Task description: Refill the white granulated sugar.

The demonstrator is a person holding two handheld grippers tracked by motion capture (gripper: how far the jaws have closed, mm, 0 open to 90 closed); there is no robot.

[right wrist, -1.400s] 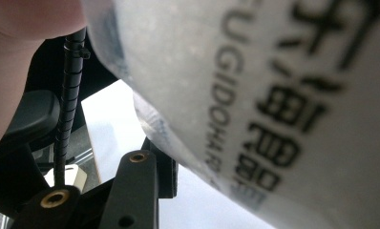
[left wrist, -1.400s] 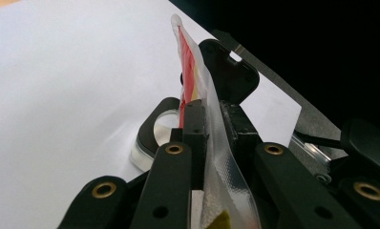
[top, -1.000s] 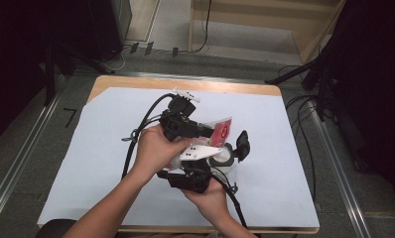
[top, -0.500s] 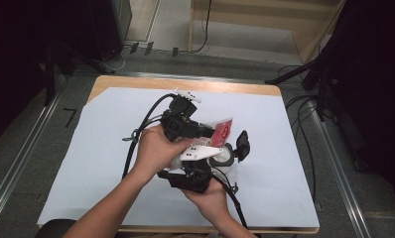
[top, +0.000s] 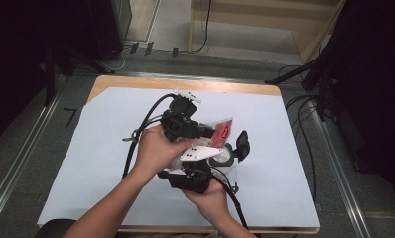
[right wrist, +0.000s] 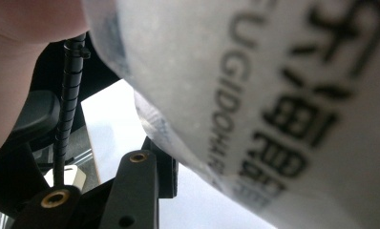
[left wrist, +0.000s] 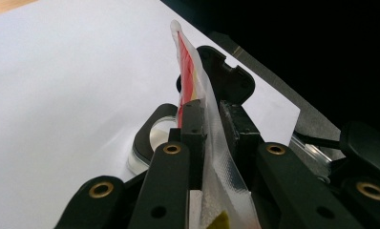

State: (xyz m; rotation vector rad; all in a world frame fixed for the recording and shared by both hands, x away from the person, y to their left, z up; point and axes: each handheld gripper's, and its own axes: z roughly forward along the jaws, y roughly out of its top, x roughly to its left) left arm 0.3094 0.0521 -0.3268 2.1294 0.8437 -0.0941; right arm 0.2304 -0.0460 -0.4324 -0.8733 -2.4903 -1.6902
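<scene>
Taking the white sheet point(top: 111, 163) that covers the table as the landmark, both hands work just above its middle. Nearest the person, over the near half of the sheet, the right hand point(top: 213, 198) carries the right gripper point(top: 198, 166). In the right gripper view a printed white plastic packet point(right wrist: 274, 95) lies right against the camera and hides the far jaw, so whether that claw grips or stands free I cannot tell. A little farther in over the sheet, the left hand point(top: 153, 148) holds the left gripper point(left wrist: 212, 119), whose jaws are clamped on the packet's clear sealed edge; the red-printed end of the packet point(top: 220, 131) sticks up past the fingertips, lifted off the sheet. Beyond the packet, resting on the sheet right of its middle, is a small round container point(top: 223, 156) with a black hinged lid point(top: 242, 145) standing open. Past the sheet's far edge runs a strip of bare wooden tabletop point(top: 195, 84)
</scene>
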